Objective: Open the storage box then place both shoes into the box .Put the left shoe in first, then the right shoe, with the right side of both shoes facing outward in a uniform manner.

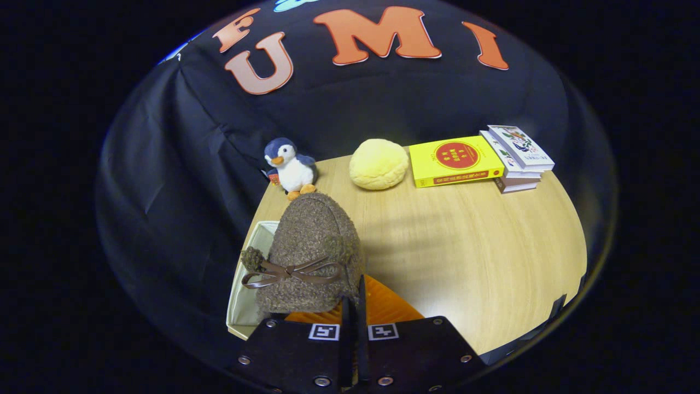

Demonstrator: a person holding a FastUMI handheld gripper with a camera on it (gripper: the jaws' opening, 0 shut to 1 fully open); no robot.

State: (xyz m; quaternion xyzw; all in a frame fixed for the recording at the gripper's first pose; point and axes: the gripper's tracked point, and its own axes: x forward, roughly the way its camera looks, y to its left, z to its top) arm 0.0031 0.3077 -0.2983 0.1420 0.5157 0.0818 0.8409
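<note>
The wooden table (pixel 465 241) lies bare and wide from twelve round to three o'clock of the gripper (pixel 354 306); its near edge curves away at four o'clock. Along the far edge stand a toy penguin (pixel 290 167), a yellow cushion (pixel 378 163), a yellow book (pixel 455 160) and a stack of books (pixel 519 156). The fingers stand nearly together, pinching the rim of the shoe (pixel 310 254) at its orange lining. The shoe is a brown fuzzy slipper with a brown bow, hanging at eleven o'clock over the open pale storage box (pixel 247 284), by the table's left edge.
</note>
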